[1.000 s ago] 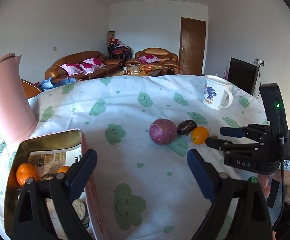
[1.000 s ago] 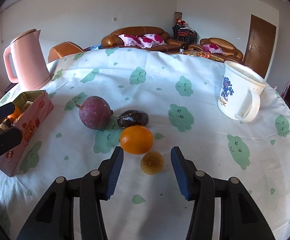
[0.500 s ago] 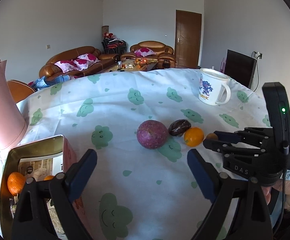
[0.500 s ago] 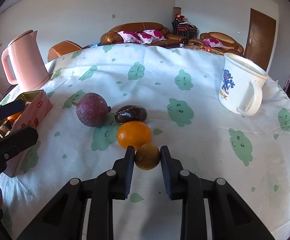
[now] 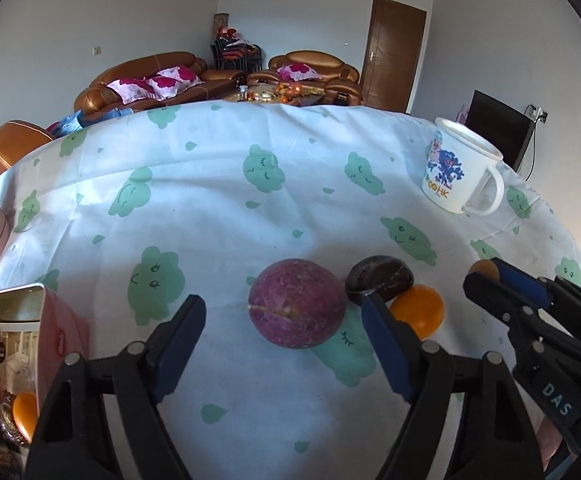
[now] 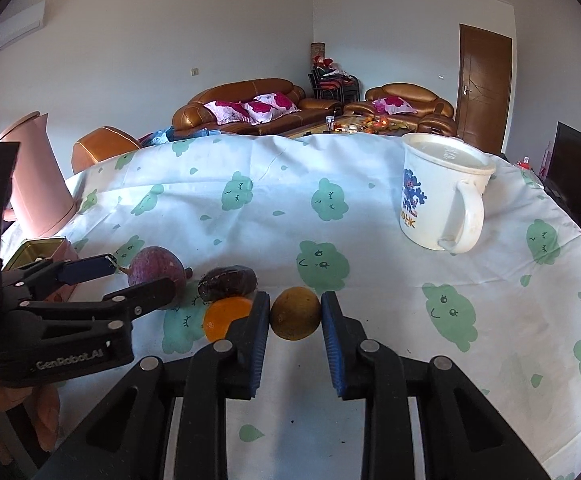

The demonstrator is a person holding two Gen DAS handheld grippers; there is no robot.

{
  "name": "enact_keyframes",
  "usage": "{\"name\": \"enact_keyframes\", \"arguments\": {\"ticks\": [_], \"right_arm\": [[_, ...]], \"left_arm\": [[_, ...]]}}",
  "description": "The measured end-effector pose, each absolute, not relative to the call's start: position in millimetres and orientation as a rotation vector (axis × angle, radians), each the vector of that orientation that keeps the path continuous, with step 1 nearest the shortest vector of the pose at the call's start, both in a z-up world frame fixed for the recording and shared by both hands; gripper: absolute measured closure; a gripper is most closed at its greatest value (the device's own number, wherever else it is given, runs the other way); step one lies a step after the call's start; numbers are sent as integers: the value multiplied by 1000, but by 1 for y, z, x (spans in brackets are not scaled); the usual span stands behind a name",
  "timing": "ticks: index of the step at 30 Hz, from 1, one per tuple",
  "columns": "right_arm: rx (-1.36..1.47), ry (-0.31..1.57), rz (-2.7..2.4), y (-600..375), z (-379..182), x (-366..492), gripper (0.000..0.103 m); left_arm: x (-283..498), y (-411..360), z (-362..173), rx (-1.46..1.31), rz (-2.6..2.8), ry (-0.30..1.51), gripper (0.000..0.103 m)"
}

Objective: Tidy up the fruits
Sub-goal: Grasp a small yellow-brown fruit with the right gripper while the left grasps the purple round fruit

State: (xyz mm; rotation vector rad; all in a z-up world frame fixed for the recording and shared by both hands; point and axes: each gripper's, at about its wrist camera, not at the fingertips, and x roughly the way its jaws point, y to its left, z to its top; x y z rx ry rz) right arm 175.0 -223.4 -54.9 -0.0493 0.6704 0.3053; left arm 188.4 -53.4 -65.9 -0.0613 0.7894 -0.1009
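You clenched the right gripper onto the small yellow-brown fruit within the last second, ready to lift; left gripper stayed wide open by the purple fruit.

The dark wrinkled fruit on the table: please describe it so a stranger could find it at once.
On the white tablecloth with green cloud faces, left of the white printed mug, lies a small cluster of fruits. The dark brown, wrinkled oval fruit sits between the big round purple fruit and the bright orange citrus. It alone is nearly black and elongated.
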Motion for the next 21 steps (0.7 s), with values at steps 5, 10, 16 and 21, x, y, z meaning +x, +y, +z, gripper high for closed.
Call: {"name": "enact_keyframes", "arguments": {"ticks": [5,10,16,21], "right_arm": [[-80,662,321,-217,-55,170,75],[-90,656,351,-215,-54,167,75],[-74,617,374,-218,-49,160,75],[-78,601,385,-217,-48,158,75]], "left_arm": [[200,-53,-75,-75,-136,832,36],[197,-54,-75,-86,-180,830,47],[184,-51,-68,-88,-186,786,47],[174,-51,-61,-73,-173,734,47]]}}
